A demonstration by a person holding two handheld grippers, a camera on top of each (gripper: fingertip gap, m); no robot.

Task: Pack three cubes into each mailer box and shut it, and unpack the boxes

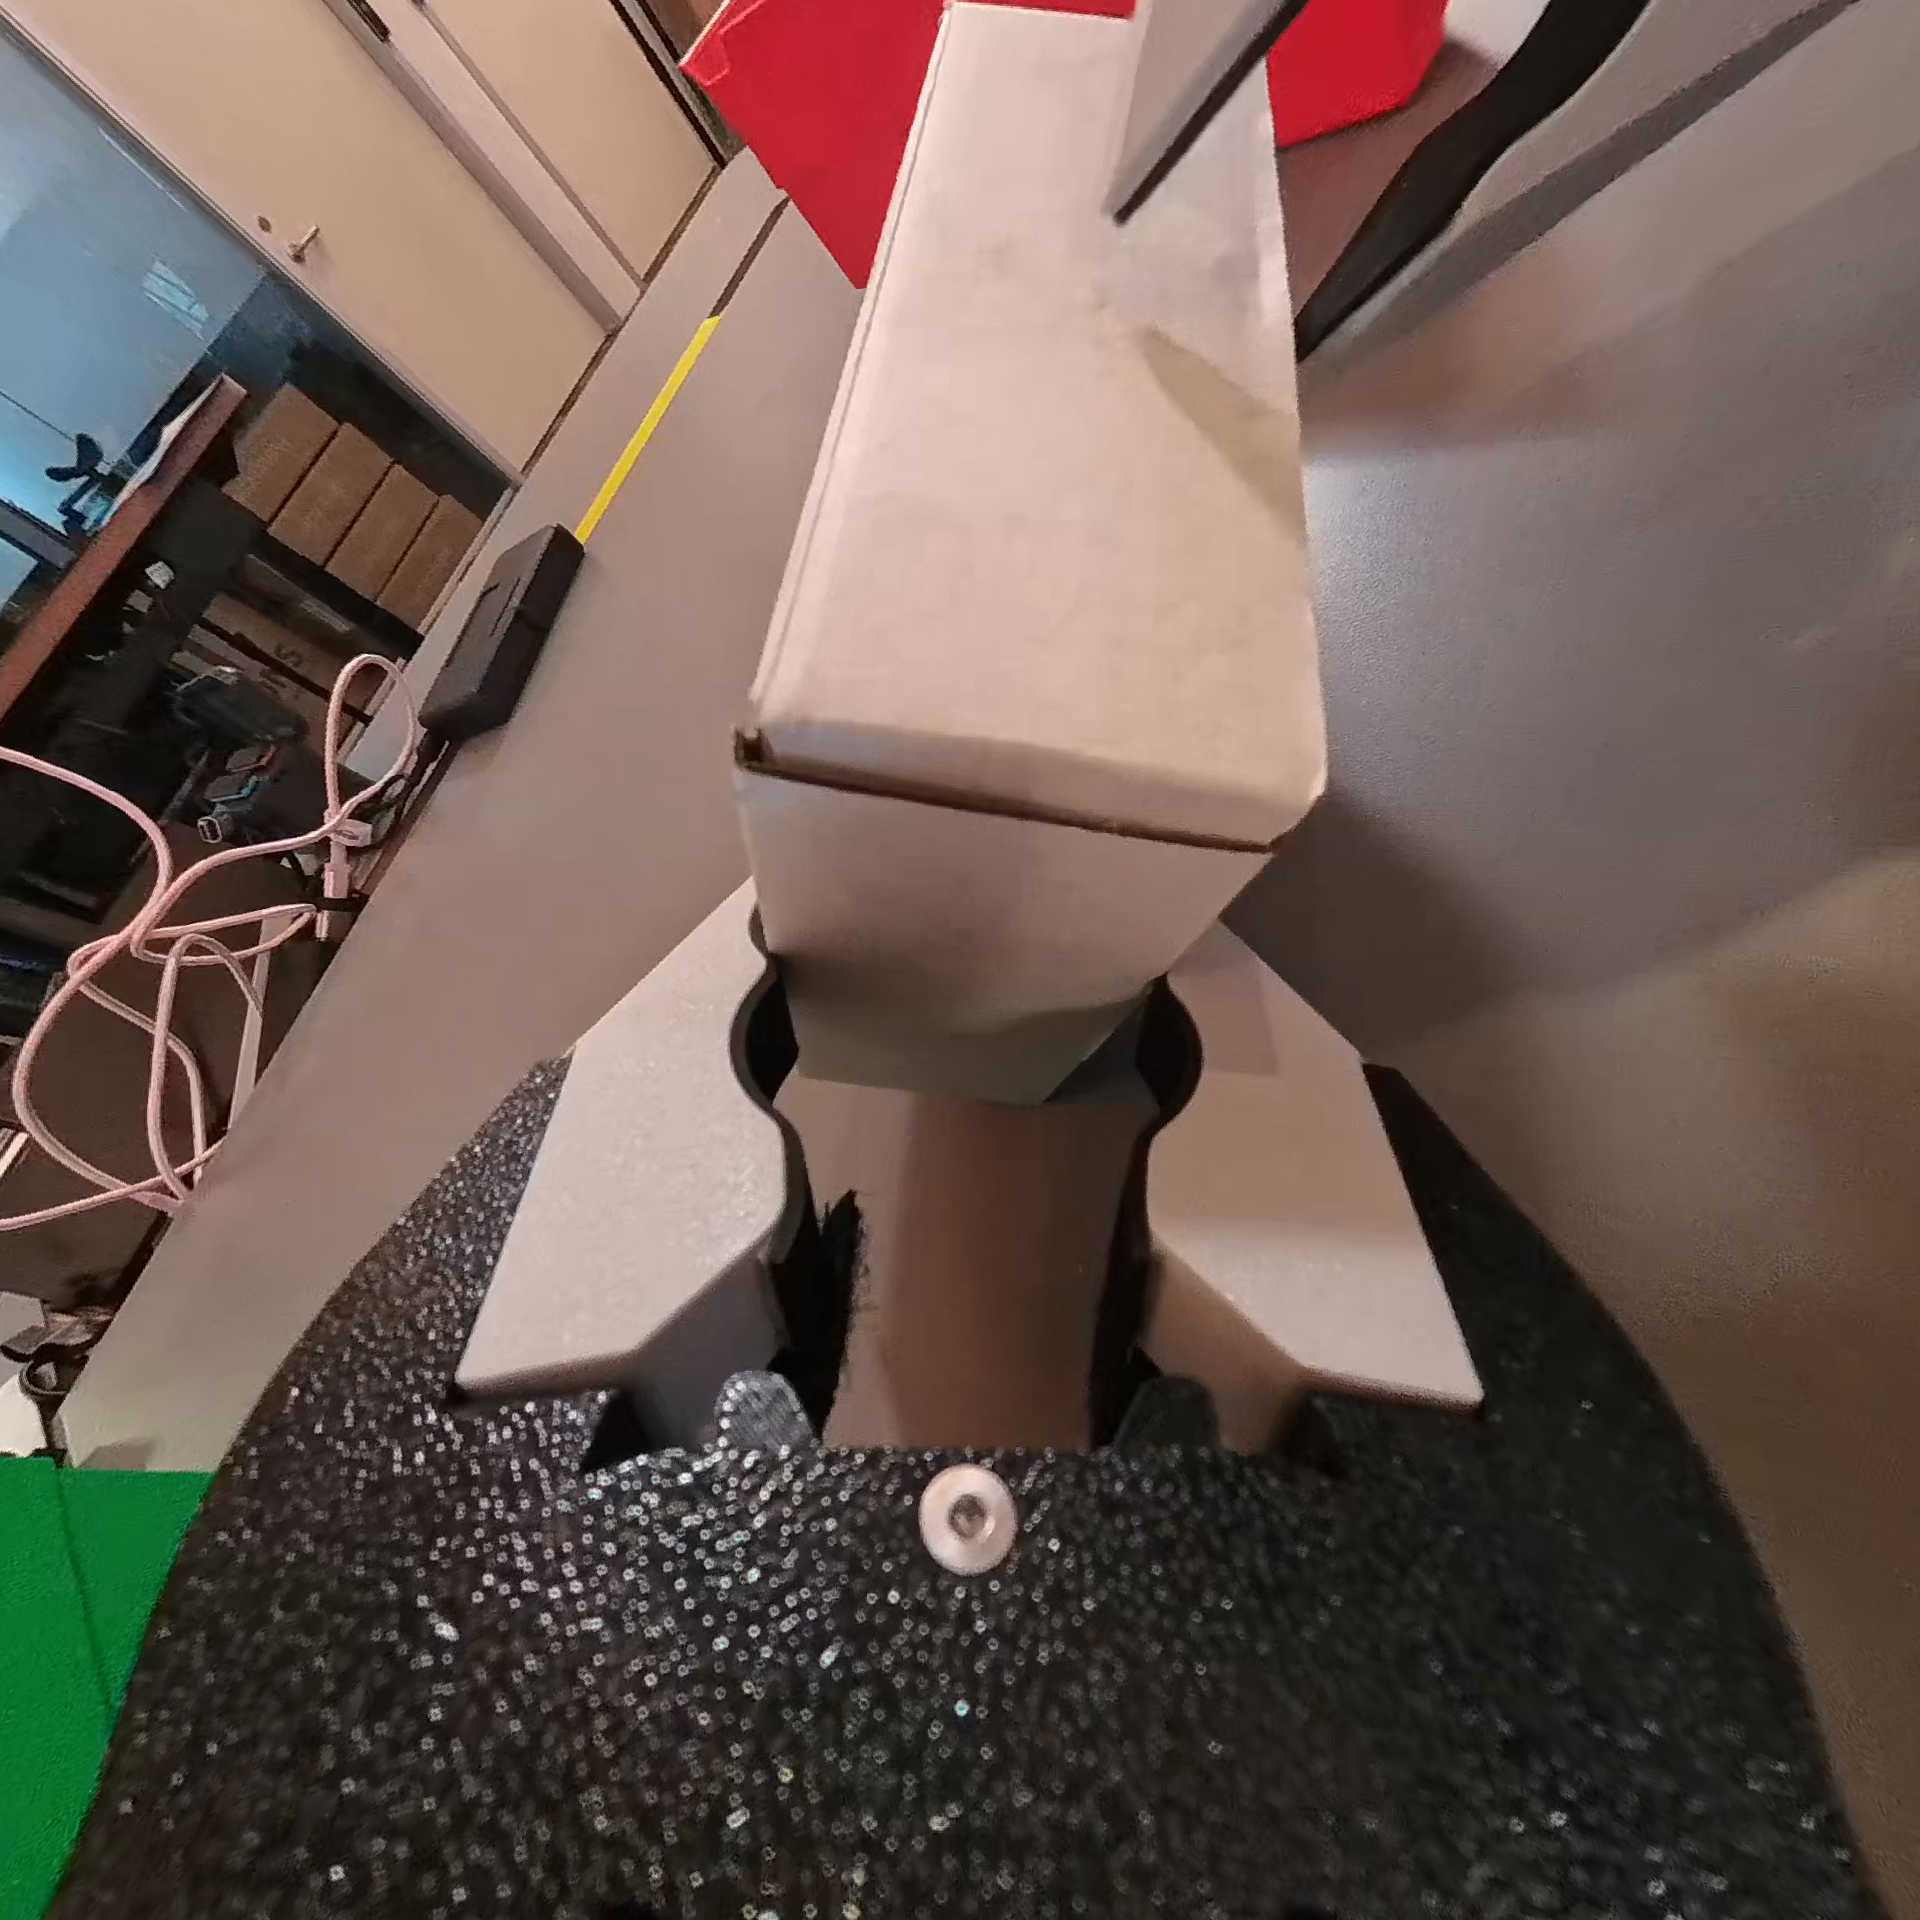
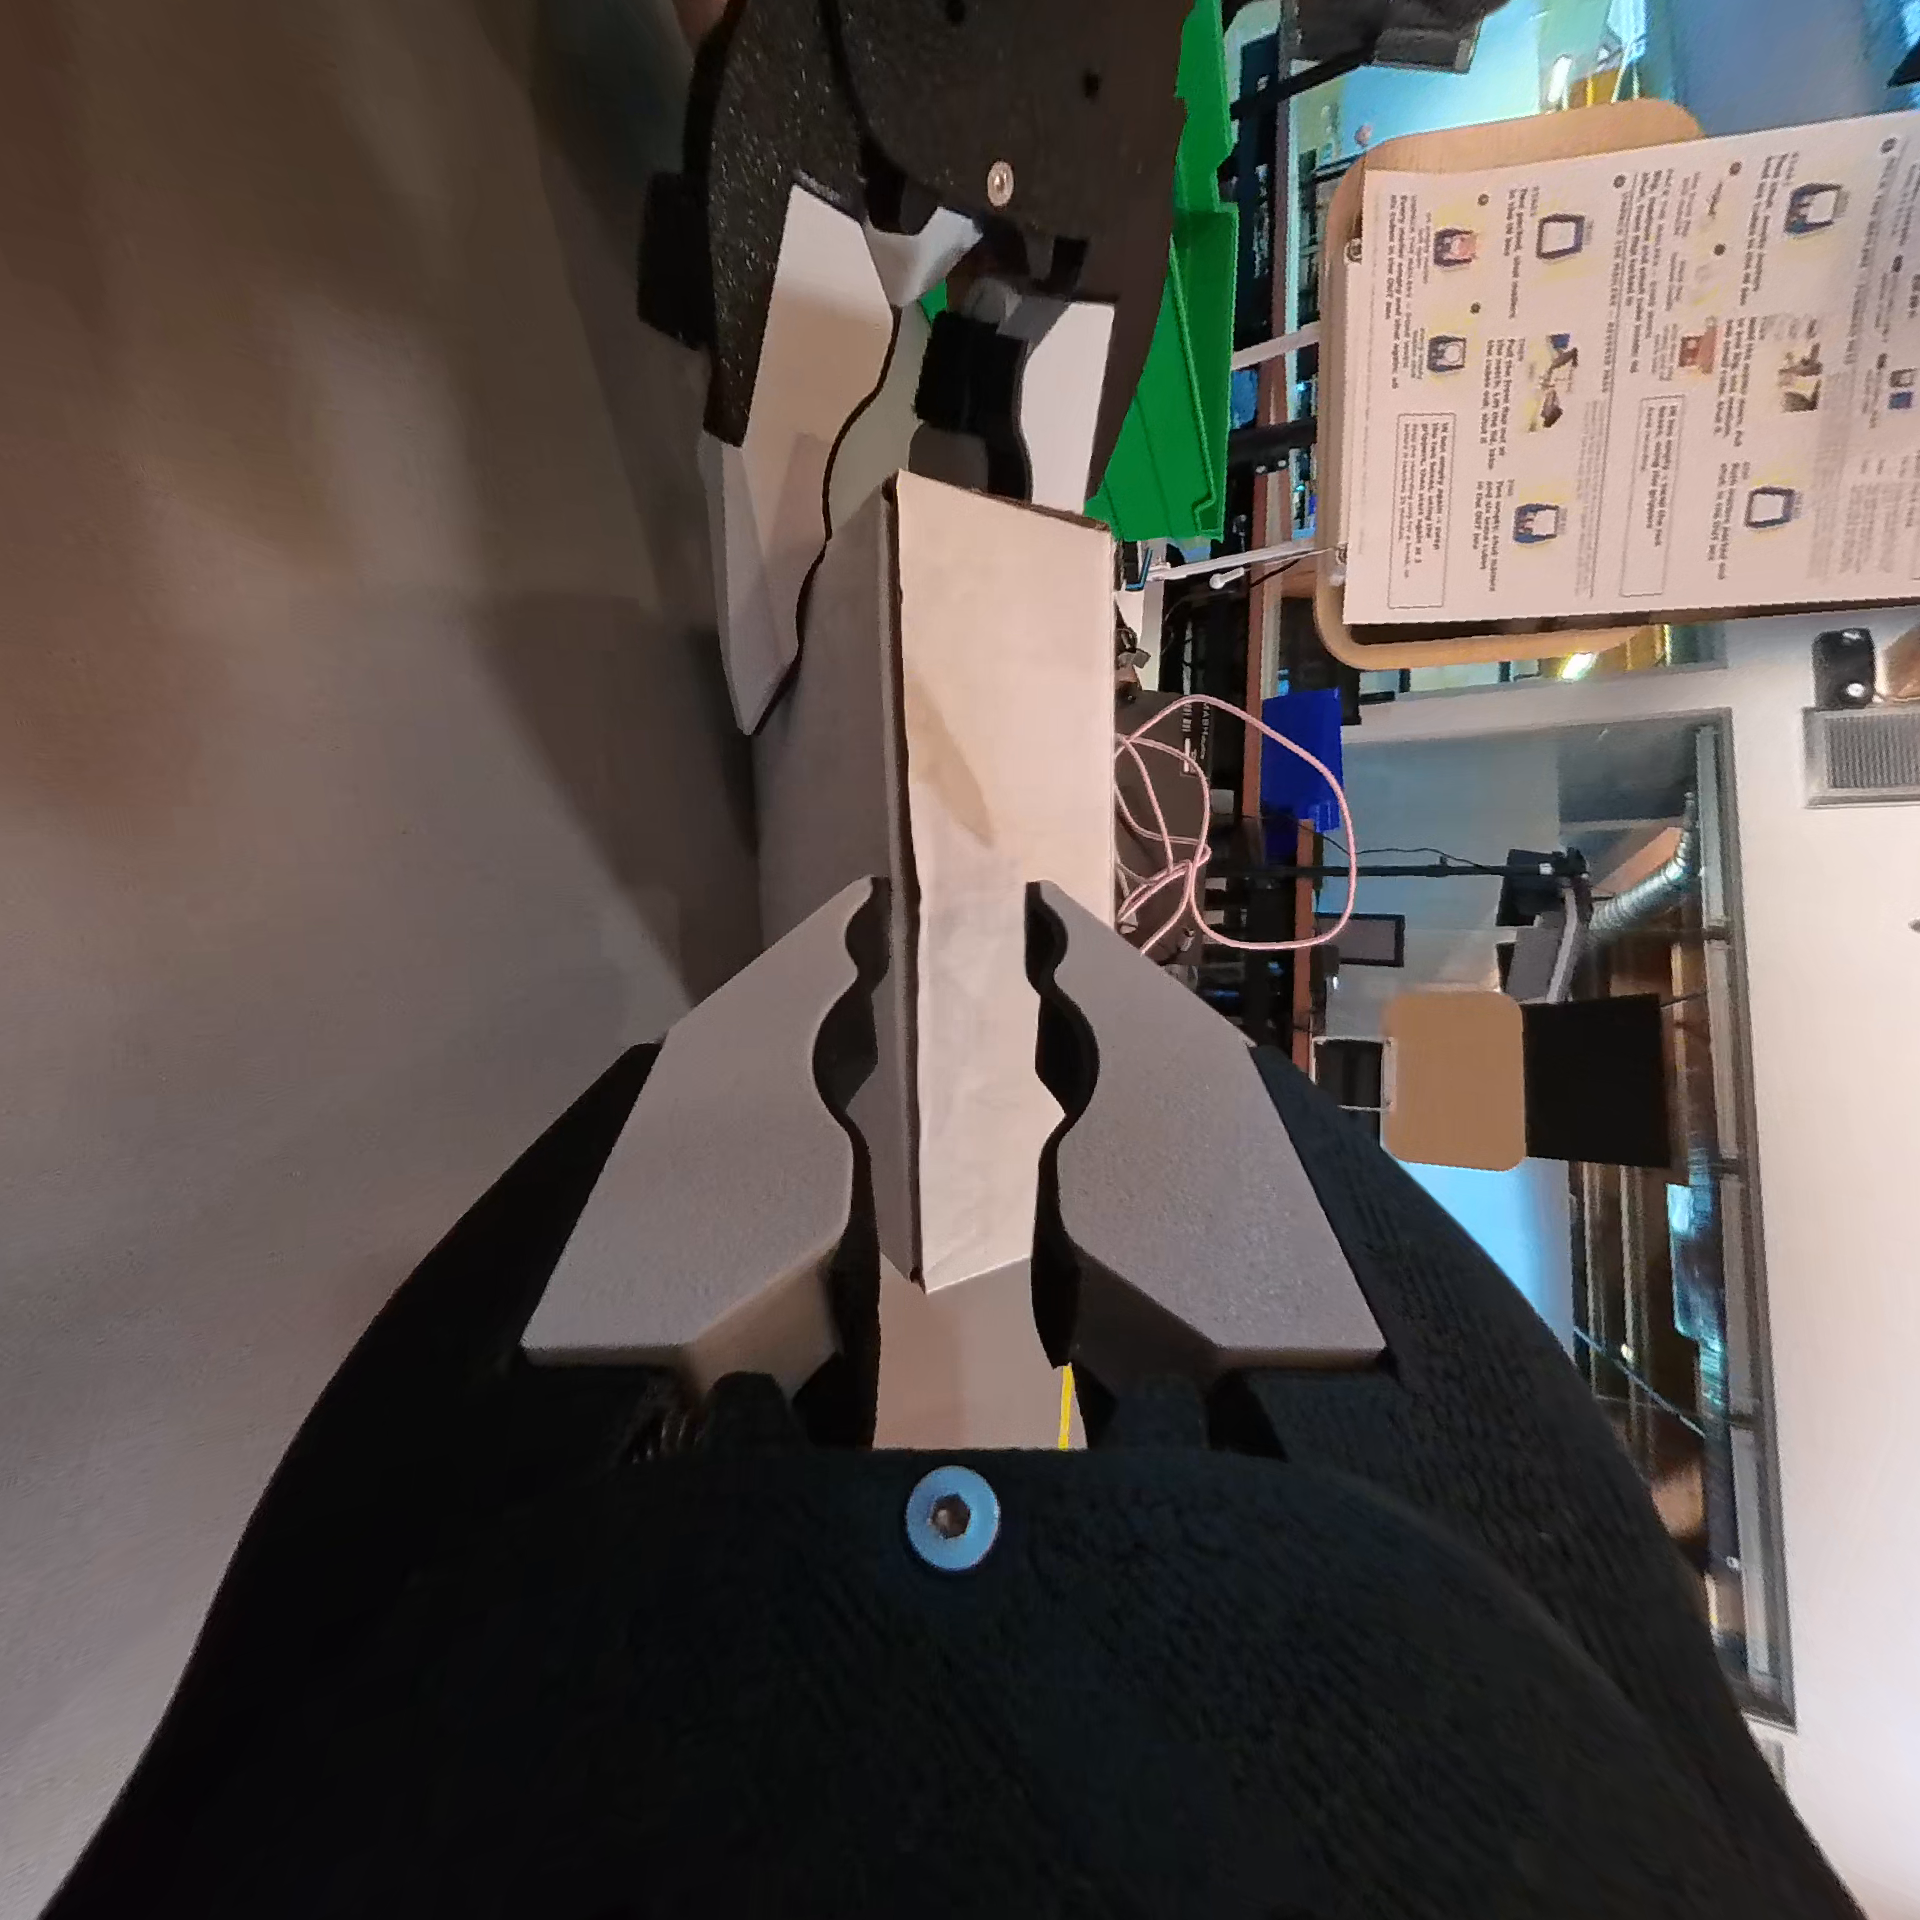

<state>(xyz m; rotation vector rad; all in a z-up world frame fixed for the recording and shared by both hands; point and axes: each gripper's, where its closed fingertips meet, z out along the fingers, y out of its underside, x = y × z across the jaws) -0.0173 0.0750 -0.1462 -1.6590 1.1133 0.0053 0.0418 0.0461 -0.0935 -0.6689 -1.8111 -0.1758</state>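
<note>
A closed white mailer box (image 1: 1049, 499) is held up over the grey table (image 1: 1610, 644) between my two grippers. My left gripper (image 1: 977, 966) is shut on its near end, with a finger pressed on each side. In the right wrist view the box (image 2: 997, 675) runs away from me. My right gripper (image 2: 956, 904) is shut on its near end: one pad on the shaded side, the other on the pale, creased face. One right finger (image 1: 1195, 104) lies over the box's far end in the left wrist view. The left gripper (image 2: 914, 582) holds the far end in the right wrist view. What is inside the box is hidden.
A red bin (image 1: 810, 135) stands beyond the box. A green bin (image 2: 1174, 312) is behind the left gripper. A black device (image 1: 509, 623) and a yellow tape line (image 1: 655, 416) sit near the table's edge, with pink cables (image 1: 156, 935) hanging beyond it. A printed sheet (image 2: 1621, 364) stands on a board. The left gripper's tips are roughly 9 cm from the right gripper's.
</note>
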